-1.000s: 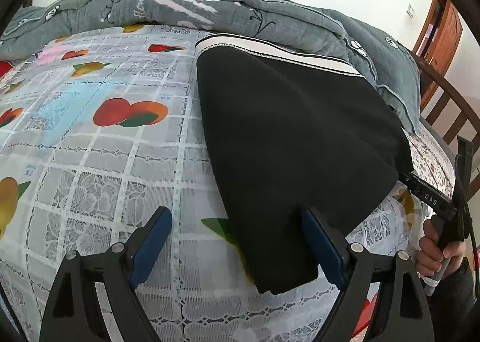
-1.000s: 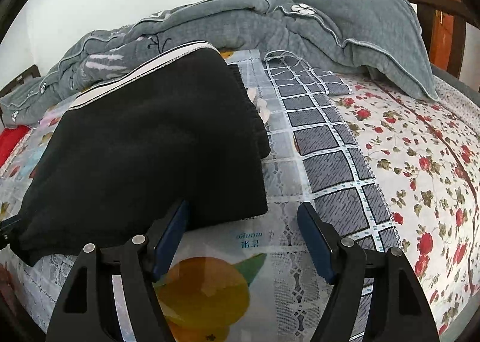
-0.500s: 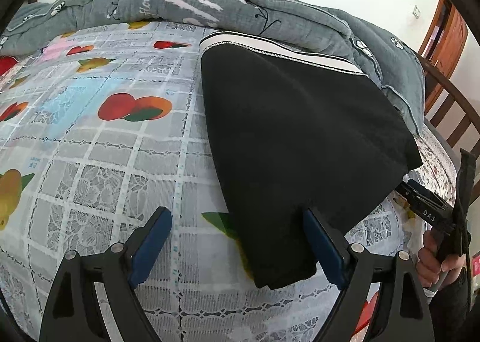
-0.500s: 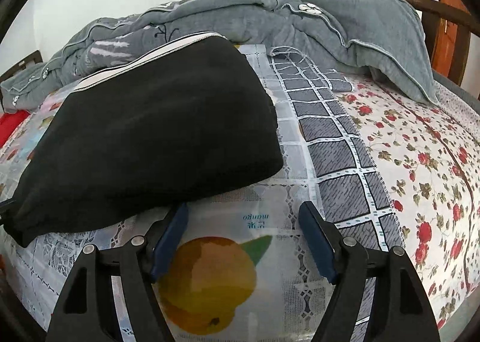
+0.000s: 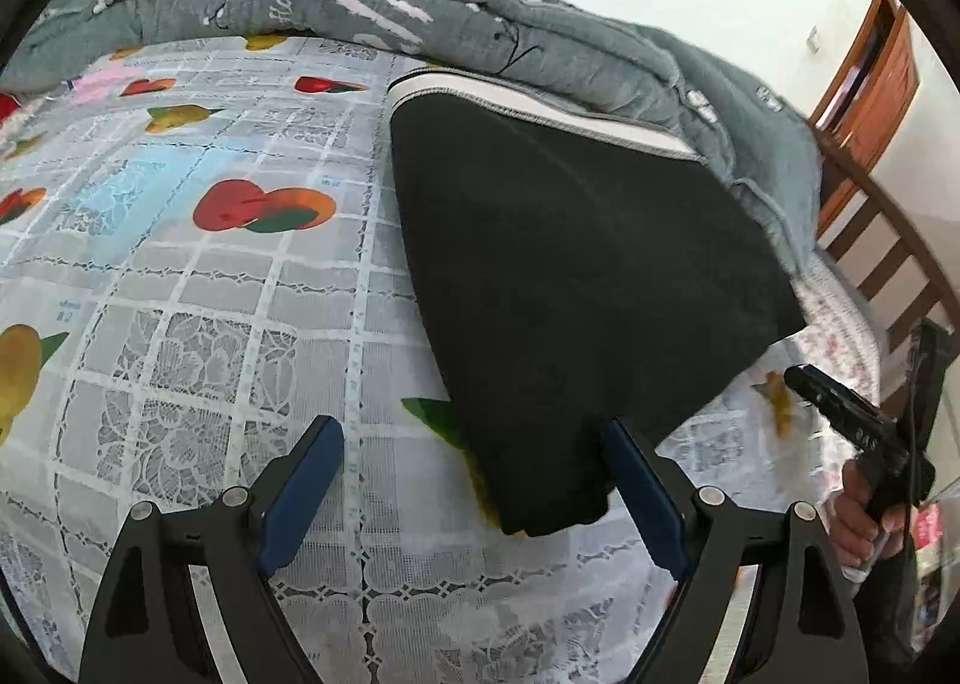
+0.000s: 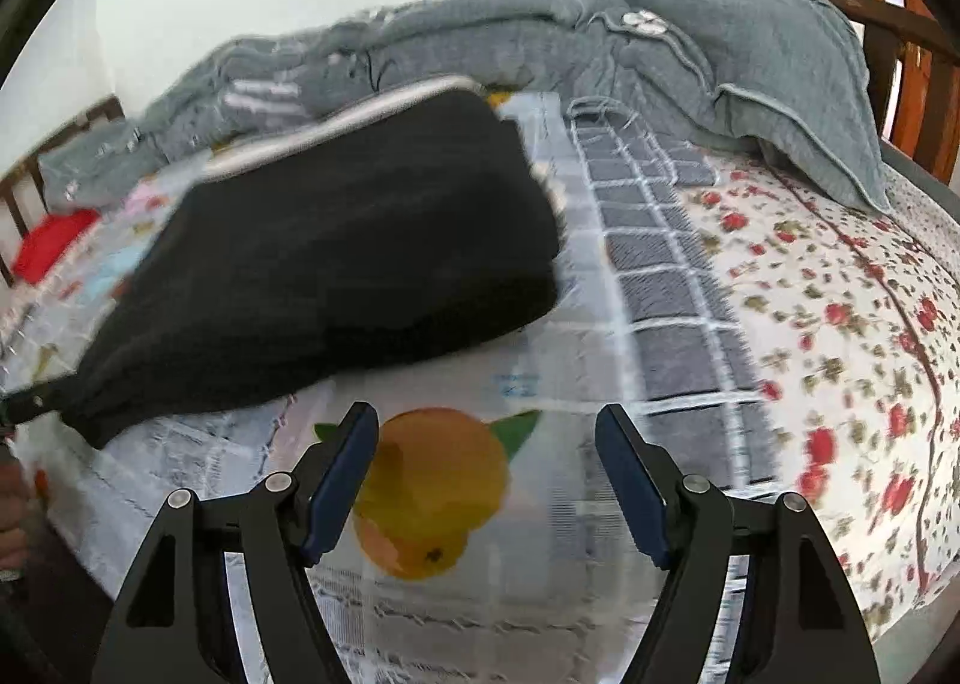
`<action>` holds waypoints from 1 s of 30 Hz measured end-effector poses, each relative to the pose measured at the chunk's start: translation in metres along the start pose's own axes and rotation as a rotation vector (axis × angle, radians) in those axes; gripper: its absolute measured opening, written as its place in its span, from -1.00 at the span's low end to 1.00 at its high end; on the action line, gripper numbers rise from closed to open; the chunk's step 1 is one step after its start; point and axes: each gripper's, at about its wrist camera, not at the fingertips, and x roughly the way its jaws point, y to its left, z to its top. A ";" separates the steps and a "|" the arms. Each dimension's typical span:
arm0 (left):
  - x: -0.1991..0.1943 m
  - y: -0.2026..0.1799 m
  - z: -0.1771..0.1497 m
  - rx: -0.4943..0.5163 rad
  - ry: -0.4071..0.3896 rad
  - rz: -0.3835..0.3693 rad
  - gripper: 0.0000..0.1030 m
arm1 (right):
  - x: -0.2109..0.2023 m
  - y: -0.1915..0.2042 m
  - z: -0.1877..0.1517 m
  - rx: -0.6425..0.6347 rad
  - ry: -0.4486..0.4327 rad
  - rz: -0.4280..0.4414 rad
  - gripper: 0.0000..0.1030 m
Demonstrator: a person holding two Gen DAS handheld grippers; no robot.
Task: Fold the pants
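The black pants (image 5: 570, 264) lie folded flat on the bed, with the white waistband (image 5: 540, 108) at the far end. My left gripper (image 5: 474, 480) is open and empty, its right finger beside the near corner of the pants. In the right wrist view the pants (image 6: 336, 276) lie ahead to the left. My right gripper (image 6: 486, 474) is open and empty above the bed sheet, apart from the pants. It also shows in the left wrist view (image 5: 852, 420) at the right edge of the bed, held in a hand.
A grey quilt (image 5: 420, 18) is bunched along the far side of the bed, also seen in the right wrist view (image 6: 720, 42). The fruit-print sheet (image 5: 180, 264) covers the bed. A wooden bed rail (image 5: 882, 240) stands at the right. A red item (image 6: 51, 240) lies far left.
My right gripper has pulled back and away from the pants' edge, which it was touching a second ago. The left gripper has stayed open by the near corner with a slight shift.
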 end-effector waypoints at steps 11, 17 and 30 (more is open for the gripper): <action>0.010 0.005 0.047 -0.032 -0.051 -0.055 0.69 | 0.014 -0.023 0.087 0.139 -0.056 0.083 0.36; 0.055 0.018 0.069 -0.066 0.015 -0.040 0.61 | 0.068 -0.014 0.091 0.143 0.054 0.083 0.31; 0.056 0.053 0.108 -0.142 0.010 -0.146 -0.72 | 0.065 0.014 0.084 0.178 0.054 0.145 0.00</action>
